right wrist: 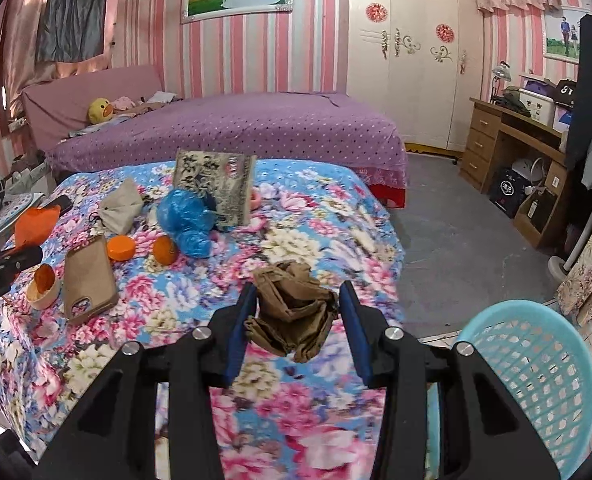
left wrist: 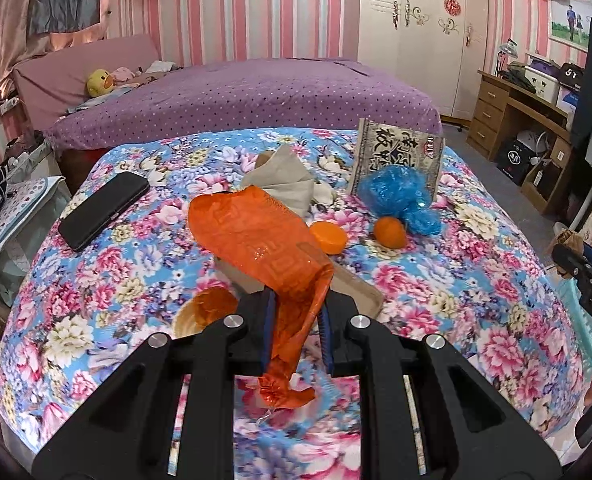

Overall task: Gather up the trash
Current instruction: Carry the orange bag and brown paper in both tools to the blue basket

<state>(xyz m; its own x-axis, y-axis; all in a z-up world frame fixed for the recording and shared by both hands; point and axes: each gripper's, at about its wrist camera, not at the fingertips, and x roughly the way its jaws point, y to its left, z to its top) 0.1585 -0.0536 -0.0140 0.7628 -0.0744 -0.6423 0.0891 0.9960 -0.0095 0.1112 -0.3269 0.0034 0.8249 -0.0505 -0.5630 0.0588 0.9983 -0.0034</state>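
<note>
My left gripper [left wrist: 298, 312] is shut on a crumpled orange plastic wrapper [left wrist: 255, 248], which hangs above the flowered table cover [left wrist: 476, 320]. My right gripper [right wrist: 298, 320] is shut on a crumpled brown paper wad [right wrist: 291, 308], lifted over the table's near right part. A light blue plastic basket [right wrist: 536, 380] stands just right of the right gripper, beside the table. On the table lie a blue plastic bag [left wrist: 400, 196], a beige crumpled tissue [left wrist: 283, 180], an orange lid [left wrist: 328, 236], an orange fruit [left wrist: 390, 232] and a small cup with orange peel [right wrist: 43, 284].
A black phone [left wrist: 103, 210] lies at the table's left, a brown phone case [right wrist: 87, 276] near the cup. A printed package [right wrist: 215, 184] stands upright behind the blue bag. A purple bed [right wrist: 235, 128] is beyond the table, with a wooden desk [right wrist: 516, 140] at right.
</note>
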